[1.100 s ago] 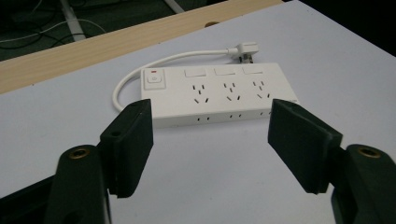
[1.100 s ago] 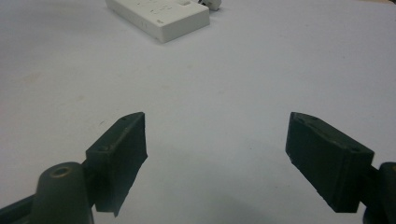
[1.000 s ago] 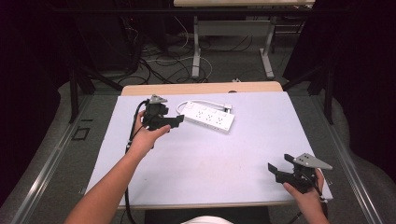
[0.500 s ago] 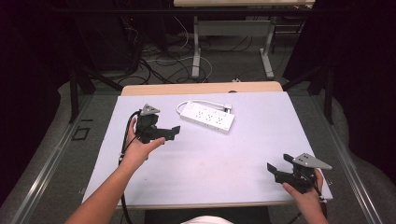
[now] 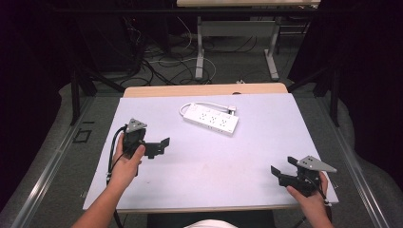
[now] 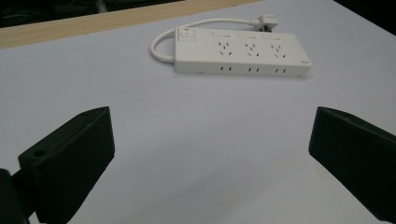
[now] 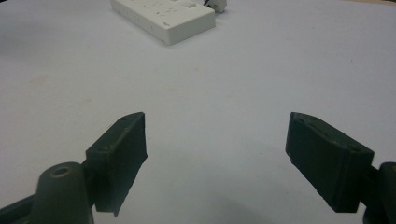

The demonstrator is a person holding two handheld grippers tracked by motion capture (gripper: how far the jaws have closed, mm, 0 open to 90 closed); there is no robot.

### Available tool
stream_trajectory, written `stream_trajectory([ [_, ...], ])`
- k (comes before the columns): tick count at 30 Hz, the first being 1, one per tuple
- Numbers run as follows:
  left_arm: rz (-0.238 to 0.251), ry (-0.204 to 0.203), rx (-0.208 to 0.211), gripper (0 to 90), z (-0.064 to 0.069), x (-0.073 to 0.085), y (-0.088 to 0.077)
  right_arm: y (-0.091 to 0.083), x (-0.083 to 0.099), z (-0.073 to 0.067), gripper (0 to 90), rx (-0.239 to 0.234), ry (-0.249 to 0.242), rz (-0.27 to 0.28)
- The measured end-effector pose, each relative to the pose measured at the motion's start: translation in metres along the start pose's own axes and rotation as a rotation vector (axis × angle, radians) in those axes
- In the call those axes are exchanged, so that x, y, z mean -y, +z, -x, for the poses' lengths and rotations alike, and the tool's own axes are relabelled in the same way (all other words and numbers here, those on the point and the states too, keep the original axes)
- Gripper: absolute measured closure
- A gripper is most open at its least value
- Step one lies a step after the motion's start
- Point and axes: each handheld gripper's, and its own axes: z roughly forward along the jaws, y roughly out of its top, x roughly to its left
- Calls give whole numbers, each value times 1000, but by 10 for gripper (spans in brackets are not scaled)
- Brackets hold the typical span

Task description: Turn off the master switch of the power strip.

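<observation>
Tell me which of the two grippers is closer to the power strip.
The left gripper: it sits just short of the power strip, while the right gripper waits at the table's near corner.

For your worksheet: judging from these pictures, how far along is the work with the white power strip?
Looks done: the power strip lies flat on the table, its cord looped beside it. In hand: nothing; the left gripper, jaws just opened wide, is empty and apart from the strip. The right gripper waits open near the front edge. Whether anything is left, the pictures can't settle.

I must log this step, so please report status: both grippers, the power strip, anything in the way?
Left gripper open, jaws just opened, nothing between. Right gripper open, empty. Power strip flat on table, untouched. Path clear.
</observation>
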Motion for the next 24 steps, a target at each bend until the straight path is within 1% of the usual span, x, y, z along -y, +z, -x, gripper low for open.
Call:
stream_trajectory([
  [3, 0, -16, -3, 3, -2, 9, -6, 1, 0, 0, 198, -2, 1, 7],
  [5, 7, -40, 5, 2, -2, 16, -10, 1, 0, 0, 198, -2, 2, 8],
  [6, 3, -43, 6, 3, -4, 19, -12, 1, 0, 0, 198, 0, 2, 8],
  [7, 4, -47, 2, 3, -5, 23, -15, 0, 0, 0, 198, -1, 2, 8],
  [8, 8, -63, 1, 3, -6, 26, -17, 0, 0, 0, 198, 0, 2, 9],
  [12, 13, -95, -11, 2, -12, 39, -25, 0, 0, 1, 198, -1, 5, 9],
  [13, 21, -102, -18, 2, -13, 42, -26, 1, 0, 1, 198, 0, 3, 8],
  [16, 18, -119, -39, 2, -18, 53, -29, 0, 0, 1, 198, 0, 5, 10],
  [17, 16, -124, -45, 3, -19, 57, -30, 0, 0, 1, 198, 0, 5, 9],
  [18, 14, -127, -56, 2, -21, 60, -30, 0, -1, 1, 198, 4, 2, -9],
  [20, 5, -138, -63, 3, -25, 67, -31, 0, 0, 1, 198, 4, 6, -2],
  [22, -3, -141, -83, 3, -28, 74, -31, 0, 0, 1, 198, 4, 4, -1],
  [24, -10, -147, -90, 5, -32, 81, -30, 0, 0, 1, 198, 6, 4, -4],
])
